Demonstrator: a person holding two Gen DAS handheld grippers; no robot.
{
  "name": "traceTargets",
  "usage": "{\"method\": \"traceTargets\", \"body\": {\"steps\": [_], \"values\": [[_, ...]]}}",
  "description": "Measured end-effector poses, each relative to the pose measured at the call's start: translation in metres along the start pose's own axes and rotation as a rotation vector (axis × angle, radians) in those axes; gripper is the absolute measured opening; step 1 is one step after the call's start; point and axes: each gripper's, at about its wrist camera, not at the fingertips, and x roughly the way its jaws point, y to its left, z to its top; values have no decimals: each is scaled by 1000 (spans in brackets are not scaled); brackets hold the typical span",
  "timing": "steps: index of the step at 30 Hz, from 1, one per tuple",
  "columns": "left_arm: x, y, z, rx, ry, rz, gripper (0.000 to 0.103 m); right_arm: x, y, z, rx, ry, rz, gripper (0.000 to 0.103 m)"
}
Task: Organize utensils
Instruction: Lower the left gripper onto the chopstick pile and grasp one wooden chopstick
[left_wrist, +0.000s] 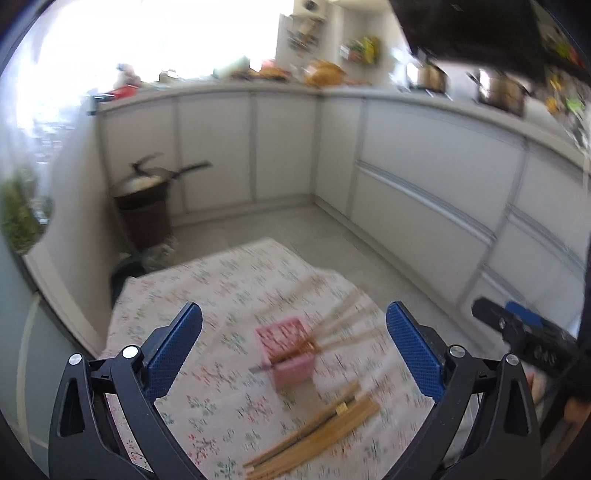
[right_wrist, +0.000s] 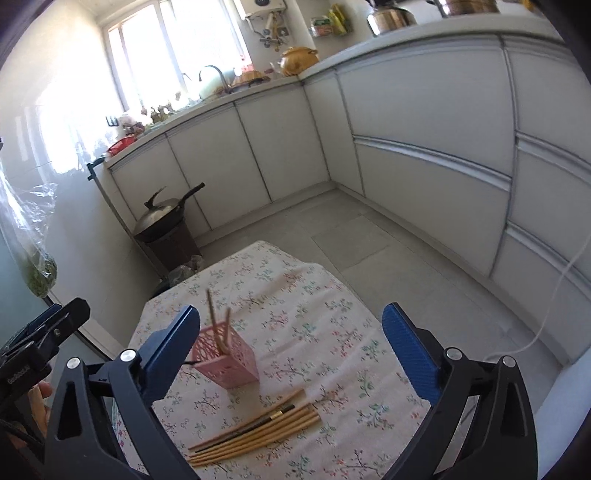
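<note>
A pink lattice utensil holder (right_wrist: 228, 357) stands on the floral tablecloth (right_wrist: 295, 314) with a few wooden chopsticks (right_wrist: 218, 321) in it. It also shows in the blurred left wrist view (left_wrist: 286, 350), with chopsticks (left_wrist: 343, 317) fanning out of it. A loose bundle of wooden chopsticks (right_wrist: 258, 428) lies on the cloth in front of the holder, also in the left wrist view (left_wrist: 317, 428). My left gripper (left_wrist: 293, 350) is open and empty above the holder. My right gripper (right_wrist: 291, 354) is open and empty, the holder near its left finger.
A dark stand with a wok (right_wrist: 166, 221) sits on the floor beyond the table's far left corner. White kitchen cabinets (right_wrist: 424, 147) run along the back and right. The other gripper shows at each view's edge, left one (right_wrist: 40, 343) and right one (left_wrist: 524, 332).
</note>
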Motion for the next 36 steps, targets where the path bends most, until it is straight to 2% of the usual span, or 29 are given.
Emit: {"method": "traceTargets", "body": {"steps": [3,7,10,14,18,21,23,26,30,33,35,36], "values": [[21,-28,-23,133,140,-108,96,6,-38,-11,136,94,2,96],[66,-72,-70,321,355,-175,96,10,-78,-20,324,183,29,96],[103,-95,-105,386,489,-219,96,11,-90,-22,368,208,44,96],[142,-115,-139,472,621,-308,92,10,-96,-24,362,228,52,96],[163,-124,-150,550,658,-395,88,11,-108,-27,376,260,57,96],[180,-126,-147,537,684,-419,77,13,-122,-28,404,284,59,96],[192,-124,-145,521,706,-416,64,15,-128,-28,430,301,65,96],[205,-124,-141,511,722,-423,56,19,-133,-30,473,335,101,96],[214,-121,-138,504,719,-406,49,24,-131,-33,476,373,129,96],[218,-119,-135,488,715,-387,38,25,-129,-34,470,384,132,96],[223,-117,-130,480,720,-358,24,25,-130,-34,473,387,129,96],[224,-115,-129,472,721,-349,22,26,-131,-35,476,389,128,96]]}}
